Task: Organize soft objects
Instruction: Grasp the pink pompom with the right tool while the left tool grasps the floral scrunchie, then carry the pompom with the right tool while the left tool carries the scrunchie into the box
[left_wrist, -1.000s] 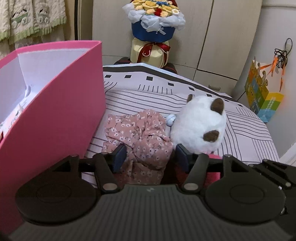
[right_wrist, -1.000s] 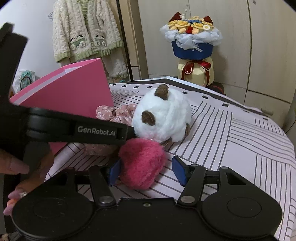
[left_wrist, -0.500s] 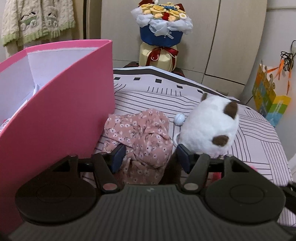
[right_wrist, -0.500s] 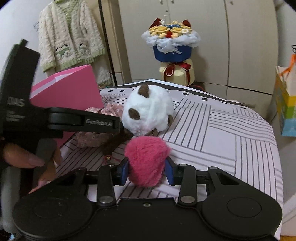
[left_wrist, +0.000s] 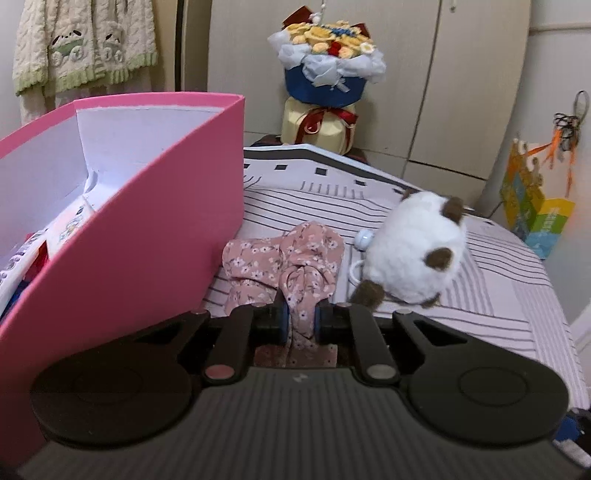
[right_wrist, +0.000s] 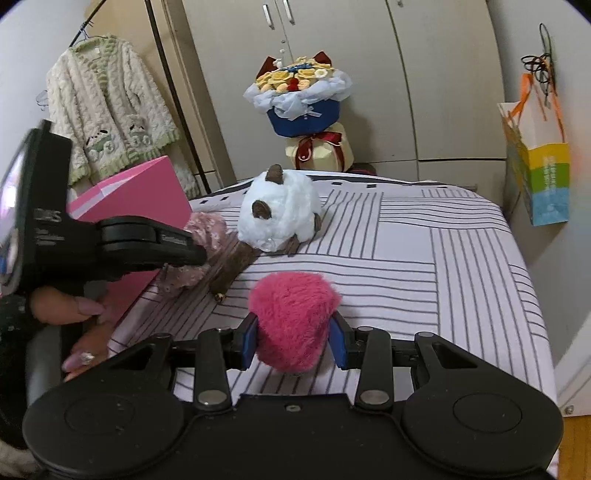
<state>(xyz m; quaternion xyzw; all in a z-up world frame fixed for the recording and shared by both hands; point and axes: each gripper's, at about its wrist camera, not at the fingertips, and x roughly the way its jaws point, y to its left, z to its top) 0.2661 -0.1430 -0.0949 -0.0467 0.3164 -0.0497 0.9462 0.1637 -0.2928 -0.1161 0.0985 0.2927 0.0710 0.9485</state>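
A pink floral cloth (left_wrist: 284, 254) lies bunched on the striped bed beside the open pink box (left_wrist: 166, 221). My left gripper (left_wrist: 301, 317) is shut on a fold of the cloth's near edge. To the right of the cloth sits a white plush toy (left_wrist: 410, 251) with brown ears. In the right wrist view my right gripper (right_wrist: 293, 341) is shut on a fluffy pink plush (right_wrist: 293, 310), which bulges above the blue pads. The white plush toy (right_wrist: 284, 210) and the floral cloth (right_wrist: 210, 229) lie beyond it, to the left. The left gripper's body hides part of the cloth there.
The striped bed cover (right_wrist: 443, 258) stretches to the right. A flower bouquet (left_wrist: 325, 66) stands behind the bed against the wardrobe doors. A knitted cardigan (right_wrist: 110, 110) hangs at the left, a coloured paper bag (right_wrist: 543, 177) at the right. A hand (right_wrist: 74, 306) holds the left gripper.
The left gripper's jaws have closed on the floral cloth. The right gripper's jaws closed on the pink plush and carried it to the right, away from the white plush toy.
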